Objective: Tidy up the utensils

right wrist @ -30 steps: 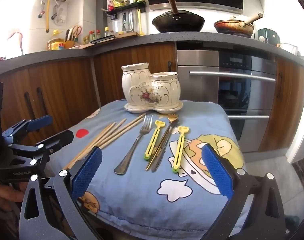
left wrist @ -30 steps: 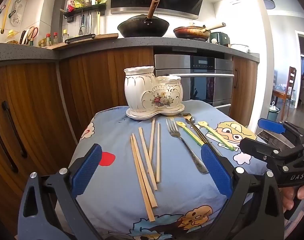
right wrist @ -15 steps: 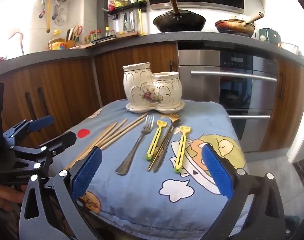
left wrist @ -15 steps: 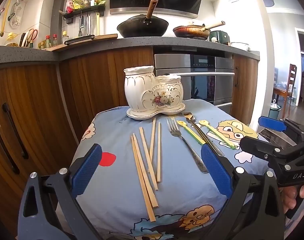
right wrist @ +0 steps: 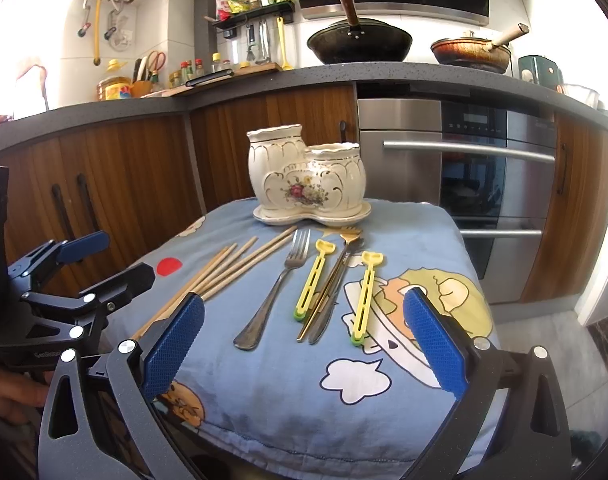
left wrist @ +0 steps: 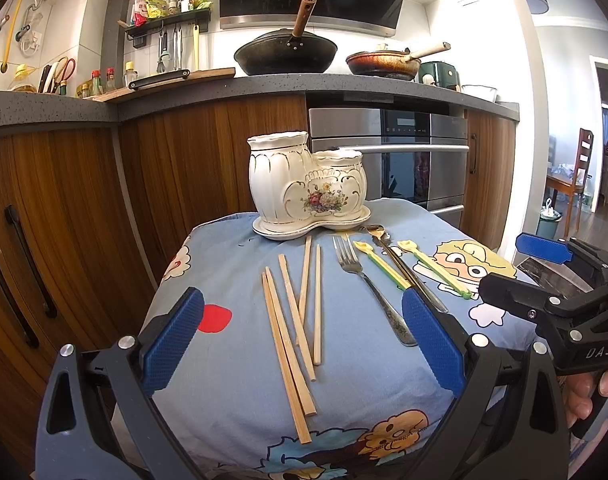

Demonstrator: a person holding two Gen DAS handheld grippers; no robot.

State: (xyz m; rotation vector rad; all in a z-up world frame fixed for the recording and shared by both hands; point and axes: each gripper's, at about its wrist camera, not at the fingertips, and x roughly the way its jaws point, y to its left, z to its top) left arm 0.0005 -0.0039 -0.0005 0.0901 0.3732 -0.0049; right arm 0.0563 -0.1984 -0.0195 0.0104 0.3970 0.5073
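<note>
Kitchen cabinets behind a blue cartoon cloth (left wrist: 231, 380) laid with utensils.
Before the white holder (left wrist: 306, 186): chopsticks (left wrist: 293, 320) nearest its left, then fork (left wrist: 368, 280), yellow clips (right wrist: 314, 284), knife (right wrist: 328, 304). Left gripper (left wrist: 301, 344) and right gripper (right wrist: 301, 344) hover spread wide, grasping nothing.

We see a cream ceramic two-cup utensil holder (left wrist: 307, 186) at the far edge of a blue cartoon-print cushion (left wrist: 231, 380). Before it lie wooden chopsticks (left wrist: 293, 320) leftmost, then a steel fork (left wrist: 368, 286), with two yellow plastic clips (right wrist: 314, 282) flanking a gold-handled utensil (right wrist: 330, 288) to the right.
</note>
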